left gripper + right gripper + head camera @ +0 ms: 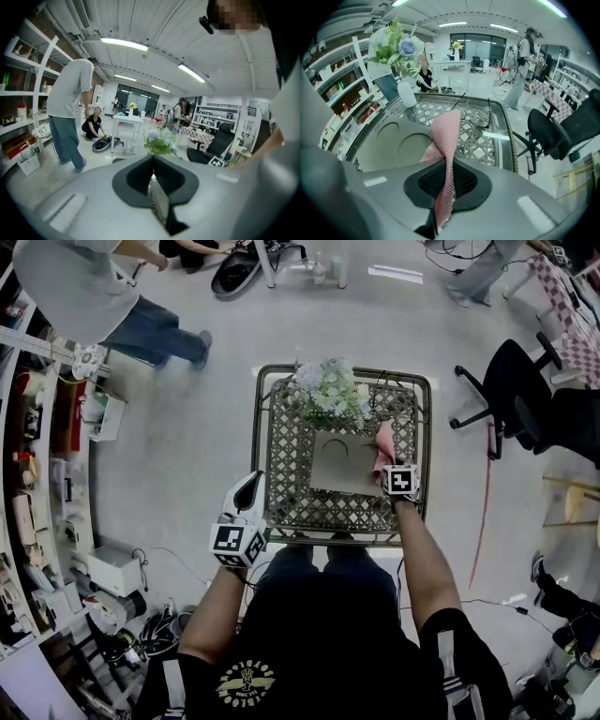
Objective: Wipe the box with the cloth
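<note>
- The right gripper [390,471] has its fingers clenched on the pink cloth [446,139], at the box's [341,466] right edge.
- The left gripper [249,489] has its fingers pressed together, empty, beside the surface's [281,495] left edge.

- A workshop-like lab: cluttered storage shelves [37,456] along 1 wall.
- Cables [155,629] on the grey floor [187,456].
- Black office chair [511,390], ceiling strip lights [124,43].

A black short-sleeved T-shirt [323,634] with a yellow chest emblem [246,682] is worn; a black-and-white marker cube [237,542] is borne by the grey left gripper [250,484] and right gripper [394,470].
</note>
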A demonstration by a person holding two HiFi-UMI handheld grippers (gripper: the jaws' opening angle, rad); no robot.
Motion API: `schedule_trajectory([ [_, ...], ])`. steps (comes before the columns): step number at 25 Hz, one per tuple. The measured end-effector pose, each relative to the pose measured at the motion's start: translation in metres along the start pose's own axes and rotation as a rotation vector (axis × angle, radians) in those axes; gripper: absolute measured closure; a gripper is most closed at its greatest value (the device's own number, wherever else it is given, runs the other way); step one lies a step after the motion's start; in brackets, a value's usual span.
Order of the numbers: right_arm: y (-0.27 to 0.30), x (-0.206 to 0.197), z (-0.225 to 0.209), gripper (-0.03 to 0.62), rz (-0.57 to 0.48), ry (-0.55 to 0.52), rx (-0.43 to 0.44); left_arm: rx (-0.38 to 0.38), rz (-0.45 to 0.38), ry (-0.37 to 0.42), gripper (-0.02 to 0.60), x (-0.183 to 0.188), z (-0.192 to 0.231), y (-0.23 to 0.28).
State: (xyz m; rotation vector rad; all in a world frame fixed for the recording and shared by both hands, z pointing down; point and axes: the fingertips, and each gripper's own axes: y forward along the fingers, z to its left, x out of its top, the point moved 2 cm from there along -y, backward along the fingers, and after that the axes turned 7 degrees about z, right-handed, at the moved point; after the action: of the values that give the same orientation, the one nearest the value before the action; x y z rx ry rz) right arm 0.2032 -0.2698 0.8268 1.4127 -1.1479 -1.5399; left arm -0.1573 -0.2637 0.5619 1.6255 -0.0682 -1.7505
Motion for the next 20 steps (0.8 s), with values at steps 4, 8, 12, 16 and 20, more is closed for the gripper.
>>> schedule_trajectory([
  [4, -0.005, -0.007, -0.005, 0.572, -0.004, -0.022, 0.016, 0.012, -0.011, 0.003, 0.581, -0.002, -0.008, -0.006],
  [8, -0.016, -0.008, -0.001, 0.572, -0.022, -0.053, 0.046, 0.007, -0.018, 0.020, 0.581, -0.003, -0.018, -0.011],
  [12, -0.032, -0.001, 0.014, 0.572, -0.061, -0.034, 0.116, 0.005, -0.033, 0.036, 0.581, 0.003, -0.019, -0.014],
  [16, -0.060, 0.013, 0.050, 0.572, -0.130, -0.002, 0.220, -0.004, -0.025, 0.049, 0.581, 0.003, -0.015, -0.014],
  [20, -0.078, 0.023, 0.106, 0.572, -0.166, -0.017, 0.323, -0.019, -0.016, 0.056, 0.581, 0.004, -0.010, -0.013],
])
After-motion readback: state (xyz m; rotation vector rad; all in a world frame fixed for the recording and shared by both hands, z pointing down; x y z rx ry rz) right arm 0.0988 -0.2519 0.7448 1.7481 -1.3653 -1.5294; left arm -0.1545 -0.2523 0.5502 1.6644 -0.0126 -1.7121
